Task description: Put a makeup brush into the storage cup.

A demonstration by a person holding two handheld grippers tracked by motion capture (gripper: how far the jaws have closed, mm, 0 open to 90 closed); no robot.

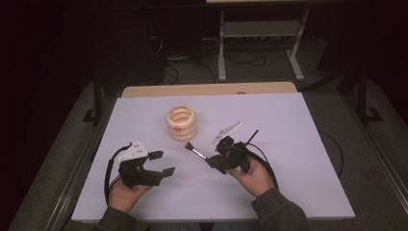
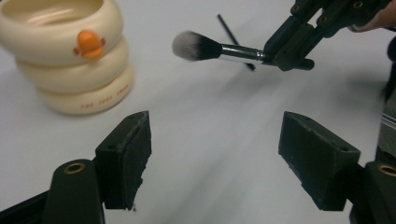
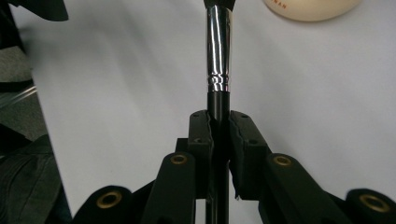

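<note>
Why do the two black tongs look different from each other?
The left tongs stand wide open with nothing between them, while the right tongs are shut on the makeup brush. In the high view, the left tongs sit nearer the table's front edge; the right tongs hold the brush tip toward the cream holder. Both are black, held in a hand, and trail a cable.

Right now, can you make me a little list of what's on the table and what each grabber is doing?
table: white table top
pot: cream ringed pot with an orange duck mark, upright, far side of the middle
brush: makeup brush, bristles pointing toward the pot
right gripper: shut on the brush's black handle
left gripper: open, nothing between its jaws
brush and pot: apart
</note>
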